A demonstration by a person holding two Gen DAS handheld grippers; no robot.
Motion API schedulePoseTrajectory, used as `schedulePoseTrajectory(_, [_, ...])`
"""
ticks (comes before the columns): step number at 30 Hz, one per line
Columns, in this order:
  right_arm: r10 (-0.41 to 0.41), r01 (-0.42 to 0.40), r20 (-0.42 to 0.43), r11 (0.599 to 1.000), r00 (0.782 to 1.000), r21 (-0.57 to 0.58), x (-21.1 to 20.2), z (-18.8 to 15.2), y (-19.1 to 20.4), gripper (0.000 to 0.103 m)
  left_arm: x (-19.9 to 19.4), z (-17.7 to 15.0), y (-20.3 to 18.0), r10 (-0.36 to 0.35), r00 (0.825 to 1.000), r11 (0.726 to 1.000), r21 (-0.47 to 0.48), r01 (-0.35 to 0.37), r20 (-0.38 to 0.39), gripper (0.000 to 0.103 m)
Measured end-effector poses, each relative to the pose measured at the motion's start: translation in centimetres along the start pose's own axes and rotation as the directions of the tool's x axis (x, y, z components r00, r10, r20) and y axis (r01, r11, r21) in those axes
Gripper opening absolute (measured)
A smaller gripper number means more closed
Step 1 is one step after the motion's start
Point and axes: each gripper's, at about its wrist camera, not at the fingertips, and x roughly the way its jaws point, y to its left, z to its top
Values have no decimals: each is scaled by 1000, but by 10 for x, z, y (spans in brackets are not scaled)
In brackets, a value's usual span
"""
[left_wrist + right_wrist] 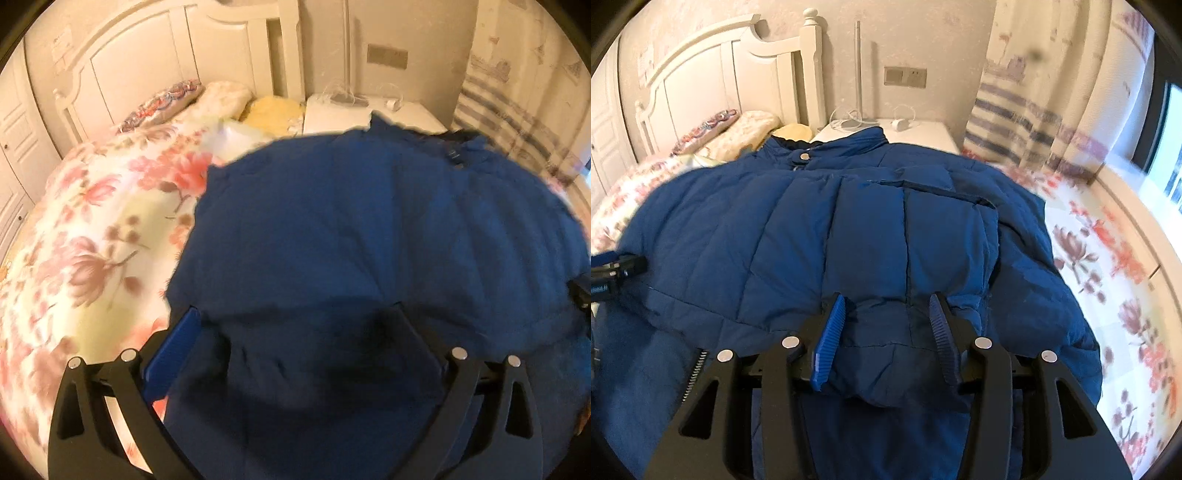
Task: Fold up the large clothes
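We are working over a bed [1108,258] covered by a quilt [92,240] printed with pink and mauve flowers on a pale ground. At its head end a white panelled headboard [713,77] is rising against a pale wall, with a patterned pillow [705,129] and a cream one lying below it. Beside the head corner a white nightstand [923,133] is carrying a lamp base, a thin pole and loose cables. A grey switch plate [905,75] is sitting on the wall, and a sheer striped curtain [1034,110] is hanging along the window side.

A blue quilted jacket [812,229] is lying across the middle of the bed, collar toward the headboard, puffy and stitched in panels, with a metal snap at the collar and zipper teeth showing at its near edge.

Our right gripper [886,332] is holding its ribbed jaws apart with a padded fold of the jacket bulging between them; we cannot tell whether they are pressing it. Our left gripper [295,317] is half buried under the fabric: one blue finger [173,347] is showing, the other is covered, so we cannot tell how its jaws are standing. In the right wrist view it is showing at the jacket's far left edge.
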Motion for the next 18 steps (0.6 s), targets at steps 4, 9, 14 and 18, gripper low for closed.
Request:
schedulePoseTrajectory(4, [57, -55, 47, 998, 997, -33, -47, -16, 20, 54, -50, -32, -31, -67, 995, 993, 101, 59, 78, 101])
schedulePoseTrajectory(9, [-9, -17, -119, 976, 993, -218, -23, -56, 60, 85, -22, -76, -80, -14, 999, 960, 280, 24, -39, 101])
schedulePoseTrajectory(14, [37, -53, -125, 990, 991, -127, -42, -61, 37, 87, -33, -80, -50, -71, 995, 984, 157, 82, -73, 101])
schedulePoseTrajectory(18, [-15, 10, -67, 997, 998, -75, -70, -68, 2, 91, -68, -99, -11, -11, 1000, 992, 128, 9, 16, 101])
